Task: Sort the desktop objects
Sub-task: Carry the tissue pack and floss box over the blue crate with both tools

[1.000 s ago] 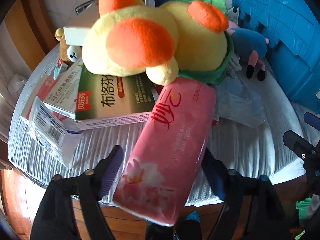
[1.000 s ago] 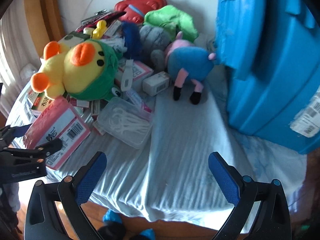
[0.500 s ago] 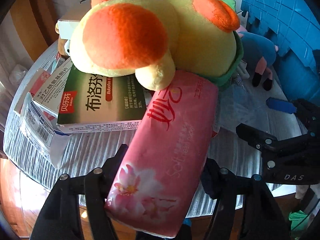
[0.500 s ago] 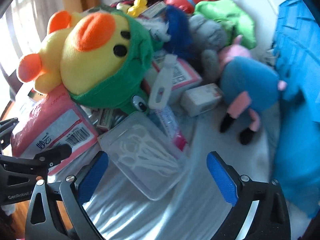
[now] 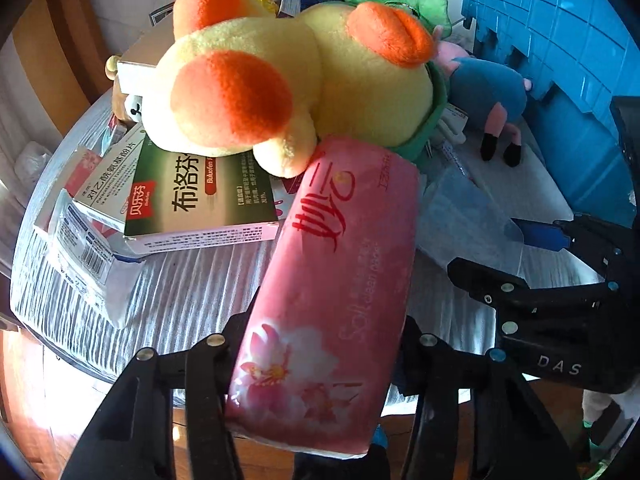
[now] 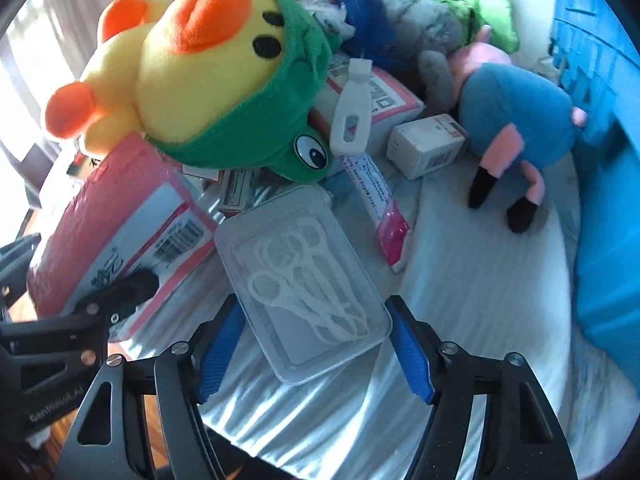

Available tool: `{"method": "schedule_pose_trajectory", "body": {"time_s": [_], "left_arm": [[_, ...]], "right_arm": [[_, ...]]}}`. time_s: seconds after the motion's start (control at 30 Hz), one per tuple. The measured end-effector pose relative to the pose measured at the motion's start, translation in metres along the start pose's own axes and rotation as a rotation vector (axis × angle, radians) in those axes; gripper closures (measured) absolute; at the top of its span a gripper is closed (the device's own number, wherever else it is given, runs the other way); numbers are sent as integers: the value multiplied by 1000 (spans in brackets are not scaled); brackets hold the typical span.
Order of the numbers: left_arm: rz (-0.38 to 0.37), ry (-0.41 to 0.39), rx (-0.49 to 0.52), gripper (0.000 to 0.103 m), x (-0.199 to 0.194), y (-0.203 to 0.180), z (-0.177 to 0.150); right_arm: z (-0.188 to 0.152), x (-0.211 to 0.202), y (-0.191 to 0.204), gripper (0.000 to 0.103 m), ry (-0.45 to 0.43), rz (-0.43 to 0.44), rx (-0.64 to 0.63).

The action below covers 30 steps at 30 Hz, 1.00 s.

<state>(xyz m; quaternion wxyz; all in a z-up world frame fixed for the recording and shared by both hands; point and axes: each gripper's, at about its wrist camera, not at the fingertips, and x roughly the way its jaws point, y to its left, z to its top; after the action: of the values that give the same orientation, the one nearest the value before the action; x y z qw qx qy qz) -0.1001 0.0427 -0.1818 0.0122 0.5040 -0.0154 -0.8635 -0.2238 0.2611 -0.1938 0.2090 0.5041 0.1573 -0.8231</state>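
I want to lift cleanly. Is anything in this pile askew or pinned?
Yes. The pink tissue pack in the left claw lies tilted, its far end tucked under the yellow duck plush, which sprawls over the medicine boxes.

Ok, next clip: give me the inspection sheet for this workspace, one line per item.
Surface: round table under a pale ribbed cloth.
Job's things: pink tissue pack; clear box of floss picks.
Clutter: duck plush, blue pig plush, medicine boxes, white bottle.
Grippers: left tool shut on the tissue pack; right tool open, straddling the floss box.
Cables: nothing seen.
Surroundings: blue crate, tiled wall.
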Motion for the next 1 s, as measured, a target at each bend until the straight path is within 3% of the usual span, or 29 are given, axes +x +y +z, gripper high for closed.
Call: {"method": "schedule_pose_trajectory", "body": {"time_s": [0.1, 0.27, 0.67, 0.83, 1.0], "left_arm": [[-33, -42, 23, 54, -24, -7, 3], [-62, -143, 60, 54, -73, -7, 38], [-133, -419, 98, 54, -173, -7, 119], [-193, -516, 155, 54, -201, -17, 163], [-248, -567, 200, 54, -230, -66, 208]], "right_arm": [[-3, -30, 5, 32, -51, -20, 9], [8, -83, 7, 32, -157, -77, 37], [70, -217, 20, 32, -425, -278, 94], [88, -279, 7, 32, -519, -387, 136], [107, -333, -38, 32, -552, -502, 175]]}}
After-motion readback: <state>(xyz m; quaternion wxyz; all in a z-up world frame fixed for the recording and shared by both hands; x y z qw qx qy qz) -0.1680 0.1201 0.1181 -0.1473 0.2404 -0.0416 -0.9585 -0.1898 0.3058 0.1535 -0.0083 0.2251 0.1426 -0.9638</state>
